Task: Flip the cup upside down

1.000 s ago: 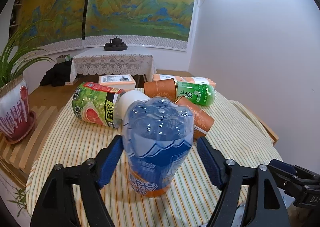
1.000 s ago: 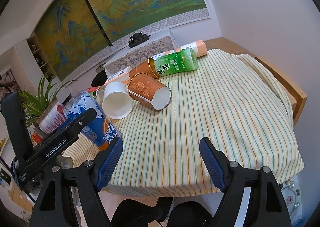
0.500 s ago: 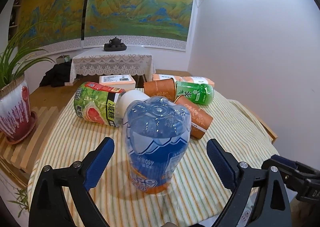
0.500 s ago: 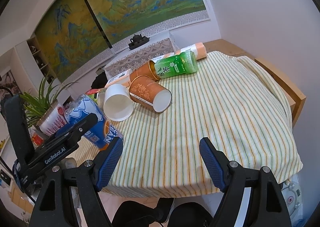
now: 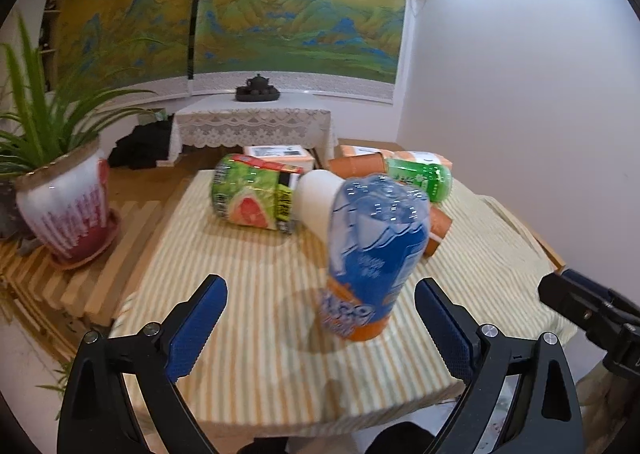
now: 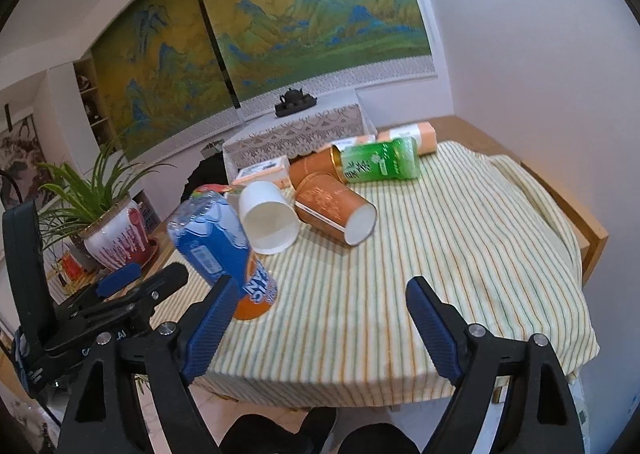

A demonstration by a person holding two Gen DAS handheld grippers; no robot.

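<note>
Standing free between left tongs [image 5: 320, 318]: bottle [image 5: 374, 254].

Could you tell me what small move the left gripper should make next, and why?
Probably draw the left gripper back and clear. Its fingers stand open, apart from the blue bottle, which stands inverted on its orange cap end on the striped cloth.
</note>
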